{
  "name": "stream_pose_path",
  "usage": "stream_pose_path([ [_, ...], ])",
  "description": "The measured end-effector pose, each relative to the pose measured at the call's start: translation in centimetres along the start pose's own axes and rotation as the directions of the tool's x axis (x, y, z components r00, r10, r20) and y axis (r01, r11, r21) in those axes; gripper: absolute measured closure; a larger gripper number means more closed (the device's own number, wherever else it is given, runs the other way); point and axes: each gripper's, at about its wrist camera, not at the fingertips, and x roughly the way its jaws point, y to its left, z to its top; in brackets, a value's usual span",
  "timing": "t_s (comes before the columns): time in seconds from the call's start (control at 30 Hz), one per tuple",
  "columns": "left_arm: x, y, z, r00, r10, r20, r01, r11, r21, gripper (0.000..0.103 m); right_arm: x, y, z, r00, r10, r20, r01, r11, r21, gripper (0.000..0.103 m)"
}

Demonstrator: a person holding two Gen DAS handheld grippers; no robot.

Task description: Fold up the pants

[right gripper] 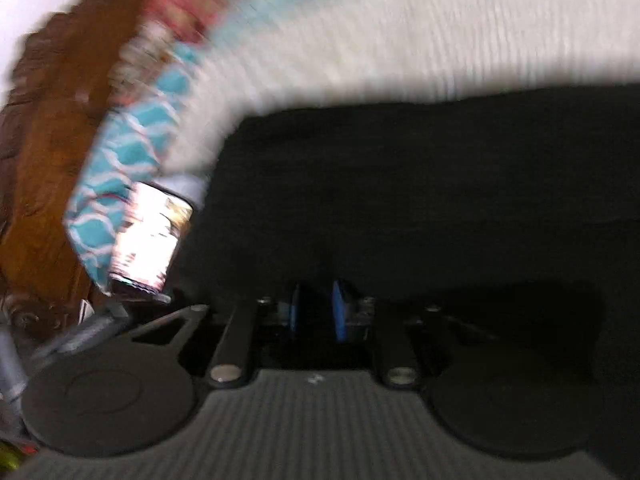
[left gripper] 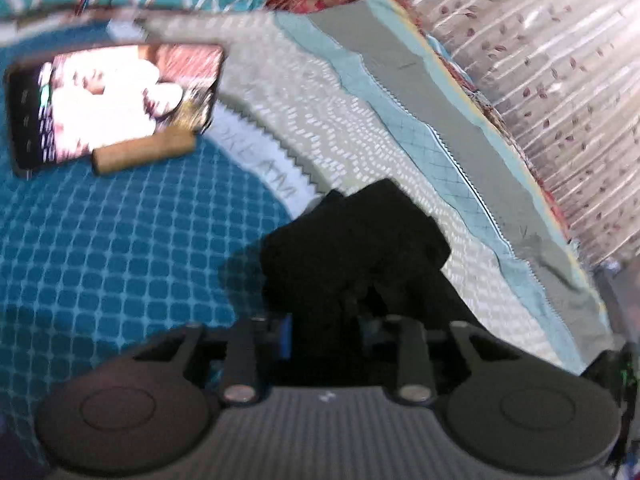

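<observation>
Left gripper [left gripper: 326,320] is narrowed on a bunched fold of the black pants [left gripper: 352,248], cloth heaped up between the fingers and covering them, so the pads can't be seen. The pants bunch sits on the bedspread [left gripper: 120,248], over the seam where teal check meets the white dotted band. A lit phone [left gripper: 116,104] lies beyond to the left with a wooden cylinder [left gripper: 144,152] just beside its near edge; floral curtain [left gripper: 552,80] on the right. Right wrist view is badly blurred: right gripper [right gripper: 314,312] drawn narrow, blue pads [right gripper: 340,312] nearly together on black pants cloth [right gripper: 400,200] filling the view, wooden headboard [right gripper: 52,140] far left
</observation>
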Motion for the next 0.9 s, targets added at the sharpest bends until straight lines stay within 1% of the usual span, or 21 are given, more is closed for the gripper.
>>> stream_pose_path([
  [0.03,-0.7,-1.2,-0.4,0.999,0.004,0.035,-0.006,0.998,0.058,0.082,0.5,-0.7,-0.3,1.000,0.012,0.017,-0.012,0.999,0.036,0.094],
  [0.1,-2.5,-3.9,-1.5,0.995,-0.018,0.101,-0.003,0.981,0.196,0.087,-0.1,-1.6,-0.5,0.998,0.058,0.025,-0.060,0.994,0.095,0.093],
  [0.13,-3.1,-5.7,-2.3,0.990,-0.037,0.135,-0.003,0.958,0.288,0.087,-1.0,-1.9,-0.6,0.996,0.079,0.030,-0.082,0.991,0.109,0.090],
  [0.17,-3.7,-7.4,-3.3,0.985,-0.064,0.158,0.002,0.930,0.367,0.087,-2.1,-2.3,-0.7,0.995,0.088,0.054,-0.093,0.990,0.110,0.087],
  [0.23,-4.5,-10.5,-5.4,0.978,-0.133,0.161,0.035,0.866,0.499,0.087,-5.3,-3.3,-1.1,0.984,0.093,0.152,-0.110,0.988,0.106,0.087],
  [0.3,-4.4,-13.3,-7.6,0.977,-0.181,0.116,0.077,0.797,0.599,0.087,-8.4,-5.3,-1.5,0.967,0.110,0.230,-0.146,0.979,0.144,0.087],
  [0.33,-3.9,-14.7,-9.1,0.977,-0.201,0.074,0.106,0.753,0.650,0.087,-9.6,-6.2,-1.8,0.959,0.112,0.260,-0.159,0.973,0.167,0.087],
  [0.37,-3.4,-15.7,-10.2,0.977,-0.209,0.037,0.129,0.721,0.681,0.087,-11.2,-7.4,-2.3,0.949,0.110,0.297,-0.171,0.967,0.190,0.087],
  [0.43,-1.7,-17.5,-12.7,0.977,-0.201,-0.064,0.183,0.654,0.734,0.085,-13.4,-9.2,-3.2,0.934,0.086,0.346,-0.170,0.960,0.220,0.086],
  [0.47,-0.9,-18.1,-13.7,0.978,-0.184,-0.100,0.196,0.629,0.752,0.084,-14.3,-10.0,-3.8,0.929,0.070,0.362,-0.164,0.959,0.233,0.083],
  [0.5,-0.1,-18.6,-14.7,0.981,-0.149,-0.124,0.190,0.609,0.770,0.081,-15.2,-10.8,-4.4,0.925,0.053,0.376,-0.154,0.957,0.245,0.079],
  [0.53,0.3,-18.8,-15.4,0.983,-0.124,-0.132,0.181,0.595,0.783,0.078,-16.0,-11.4,-4.9,0.921,0.035,0.388,-0.143,0.957,0.253,0.077],
  [0.57,0.4,-18.9,-15.7,0.984,-0.114,-0.134,0.176,0.587,0.790,0.076,-16.6,-11.8,-5.3,0.917,0.018,0.398,-0.129,0.958,0.255,0.070],
  [0.6,0.2,-18.8,-15.6,0.984,-0.117,-0.133,0.177,0.587,0.790,0.072,-17.2,-11.9,-5.3,0.914,0.003,0.406,-0.114,0.962,0.250,0.064],
  [0.63,-0.3,-18.4,-15.3,0.983,-0.127,-0.135,0.185,0.595,0.782,0.067,-17.6,-11.8,-5.6,0.911,-0.005,0.413,-0.101,0.967,0.233,0.061],
  [0.7,-1.5,-17.5,-14.2,0.981,-0.147,-0.128,0.192,0.617,0.764,0.059,-17.9,-10.8,-5.7,0.909,0.002,0.417,-0.084,0.980,0.179,0.055],
  [0.73,-2.5,-16.5,-13.3,0.980,-0.157,-0.118,0.192,0.630,0.752,0.053,-17.6,-10.0,-5.7,0.910,0.012,0.415,-0.081,0.986,0.149,0.053],
  [0.77,-3.5,-15.8,-12.4,0.979,-0.174,-0.105,0.194,0.647,0.738,0.049,-17.2,-9.3,-5.4,0.913,0.024,0.408,-0.078,0.990,0.118,0.050],
  [0.8,-4.6,-14.9,-11.4,0.976,-0.197,-0.094,0.203,0.664,0.720,0.043,-16.9,-8.5,-5.3,0.917,0.039,0.396,-0.077,0.994,0.079,0.046],
  [0.87,-7.0,-12.5,-8.9,0.963,-0.261,-0.065,0.236,0.702,0.672,0.036,-15.9,-7.0,-5.1,0.920,0.067,0.385,-0.079,0.997,0.017,0.044],
  [0.9,-8.2,-11.0,-7.6,0.958,-0.284,-0.027,0.234,0.728,0.644,0.028,-15.8,-6.2,-5.4,0.922,0.089,0.377,-0.089,0.996,-0.018,0.040],
])
